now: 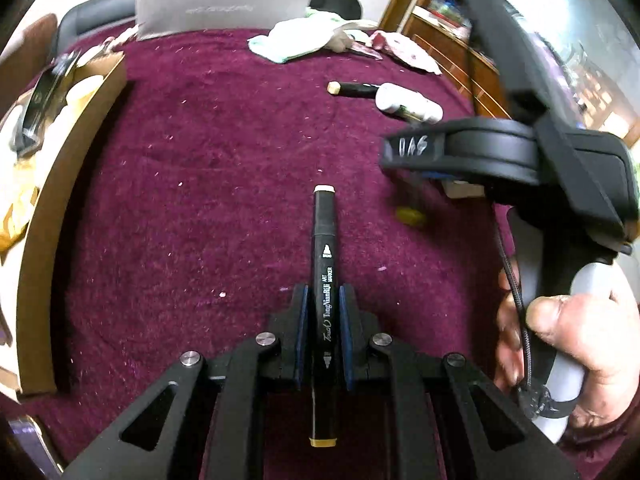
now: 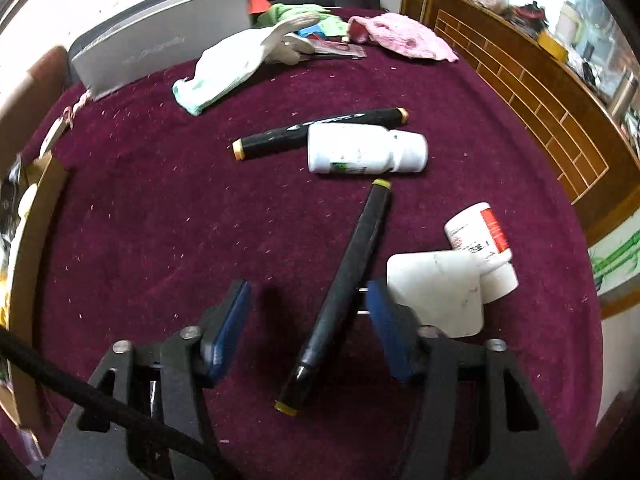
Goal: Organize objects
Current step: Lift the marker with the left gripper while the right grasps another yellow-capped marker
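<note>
My left gripper (image 1: 323,294) is shut on a black art marker (image 1: 325,264) that points forward above the maroon cloth (image 1: 180,200). My right gripper (image 2: 308,300) is open, its jaws on either side of a black marker with yellow caps (image 2: 344,292) that lies on the cloth. The right gripper's body (image 1: 520,152) also shows at the right of the left wrist view. Another black marker (image 2: 320,130) and a white bottle (image 2: 366,150) lie farther ahead. A red-labelled white bottle (image 2: 482,240) and a white piece (image 2: 436,292) lie to the right.
A cardboard box (image 1: 60,200) with items stands along the left edge. A grey laptop-like slab (image 1: 224,8) stands at the back. Cloths, green-white (image 2: 224,68) and pink (image 2: 404,36), lie at the back. A wooden cabinet (image 2: 520,92) is to the right.
</note>
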{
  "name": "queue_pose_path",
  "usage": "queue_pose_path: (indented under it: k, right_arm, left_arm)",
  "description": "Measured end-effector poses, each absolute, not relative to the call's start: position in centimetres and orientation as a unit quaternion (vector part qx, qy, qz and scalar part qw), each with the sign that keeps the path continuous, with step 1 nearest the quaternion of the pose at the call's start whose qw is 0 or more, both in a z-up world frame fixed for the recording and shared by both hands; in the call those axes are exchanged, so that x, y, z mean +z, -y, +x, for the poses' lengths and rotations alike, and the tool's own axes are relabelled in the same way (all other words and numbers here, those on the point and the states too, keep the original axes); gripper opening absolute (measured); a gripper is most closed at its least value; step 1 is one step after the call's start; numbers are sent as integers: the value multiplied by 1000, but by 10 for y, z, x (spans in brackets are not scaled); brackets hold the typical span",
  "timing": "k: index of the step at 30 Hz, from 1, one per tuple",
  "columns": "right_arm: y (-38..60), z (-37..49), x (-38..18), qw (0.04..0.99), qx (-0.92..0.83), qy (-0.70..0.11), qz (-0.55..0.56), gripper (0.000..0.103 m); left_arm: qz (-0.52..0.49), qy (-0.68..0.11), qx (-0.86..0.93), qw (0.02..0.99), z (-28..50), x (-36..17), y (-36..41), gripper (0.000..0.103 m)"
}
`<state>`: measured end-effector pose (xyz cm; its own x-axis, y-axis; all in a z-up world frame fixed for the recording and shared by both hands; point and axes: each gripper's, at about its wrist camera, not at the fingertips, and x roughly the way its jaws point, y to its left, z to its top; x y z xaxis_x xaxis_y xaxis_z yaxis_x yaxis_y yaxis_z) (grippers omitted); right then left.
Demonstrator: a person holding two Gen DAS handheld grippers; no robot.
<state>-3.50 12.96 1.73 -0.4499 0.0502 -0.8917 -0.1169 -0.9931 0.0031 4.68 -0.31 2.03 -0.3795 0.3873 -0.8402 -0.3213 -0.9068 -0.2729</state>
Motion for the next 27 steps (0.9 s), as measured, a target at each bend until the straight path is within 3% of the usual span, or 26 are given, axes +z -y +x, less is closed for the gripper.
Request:
queue_pose_path:
  k: [2, 3, 14, 27]
  right_arm:
    - [-129, -33, 16, 42, 849, -33, -525, 14]
    - [-131, -32, 16, 31, 845, -43, -532, 12]
    - [-160, 3, 36, -57, 838, -173, -515, 12]
    - [-128, 28, 75, -138, 835, -214, -487, 12]
  left_arm:
    - [-523, 58, 820, 224, 43, 19, 11, 12]
    - [-527, 72, 816, 228, 43, 19, 16, 12]
    - [-491, 126, 826, 245, 63, 46, 44, 12]
    - [-418, 180, 862, 225, 83, 104, 131, 12]
